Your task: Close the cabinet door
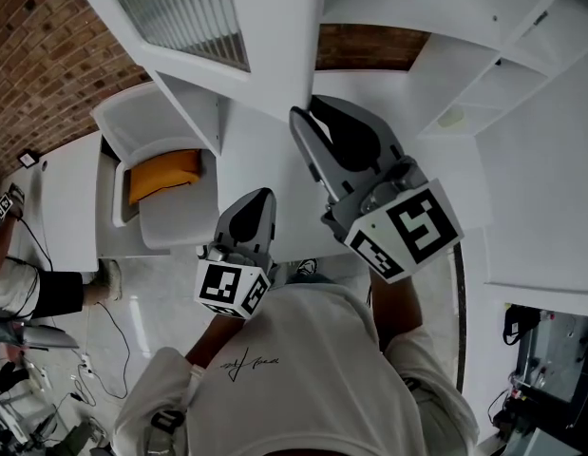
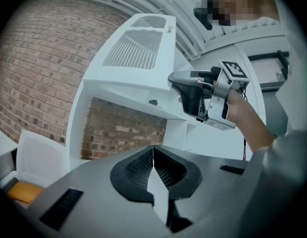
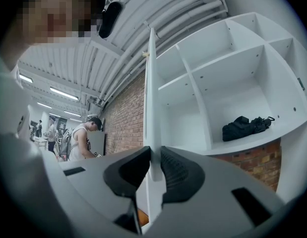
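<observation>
We judged that the thin edge of the cabinet door [image 3: 151, 93], clamped in the jaws of the right gripper [image 3: 154, 170], could slip free mid-swing; the left gripper [image 2: 153, 170] had its jaws closed on nothing.

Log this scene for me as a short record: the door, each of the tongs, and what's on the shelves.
door: white cabinet door with a ribbed panel, swung open
right tongs: closed on the door's edge
left tongs: shut, empty, apart from the door
shelves: white open cabinet, black bag on one shelf
task state: door not yet closed
</observation>
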Available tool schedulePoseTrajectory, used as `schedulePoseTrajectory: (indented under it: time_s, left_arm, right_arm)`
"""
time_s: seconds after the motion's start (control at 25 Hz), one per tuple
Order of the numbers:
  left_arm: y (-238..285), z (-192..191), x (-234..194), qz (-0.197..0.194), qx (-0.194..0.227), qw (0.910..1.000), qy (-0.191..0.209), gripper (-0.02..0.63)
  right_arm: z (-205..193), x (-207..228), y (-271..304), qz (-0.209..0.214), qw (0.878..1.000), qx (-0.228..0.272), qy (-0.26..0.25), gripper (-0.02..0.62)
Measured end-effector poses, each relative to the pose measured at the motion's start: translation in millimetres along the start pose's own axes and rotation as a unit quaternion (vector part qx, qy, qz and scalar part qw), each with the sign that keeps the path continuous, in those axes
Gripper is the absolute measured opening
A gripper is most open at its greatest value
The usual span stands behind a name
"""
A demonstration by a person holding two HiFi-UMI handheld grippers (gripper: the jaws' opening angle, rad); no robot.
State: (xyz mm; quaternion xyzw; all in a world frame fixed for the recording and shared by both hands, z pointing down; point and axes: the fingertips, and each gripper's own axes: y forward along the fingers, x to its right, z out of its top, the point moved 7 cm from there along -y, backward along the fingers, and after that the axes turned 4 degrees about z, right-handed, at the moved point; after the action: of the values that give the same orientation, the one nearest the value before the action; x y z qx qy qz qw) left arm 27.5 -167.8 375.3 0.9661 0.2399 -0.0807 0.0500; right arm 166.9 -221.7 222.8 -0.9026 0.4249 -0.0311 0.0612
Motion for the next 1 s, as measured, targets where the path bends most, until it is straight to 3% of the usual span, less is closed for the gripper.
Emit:
schedulePoseTrajectory:
  time_s: [1.0]
  left_arm:
    - [7.2,0.9,3.3,-0.006,-0.005,1.0,0.004,0.017]
  right_arm:
    - [1.4,28.6,7.0,-0.001,1.0,0.002,0.004,0.075]
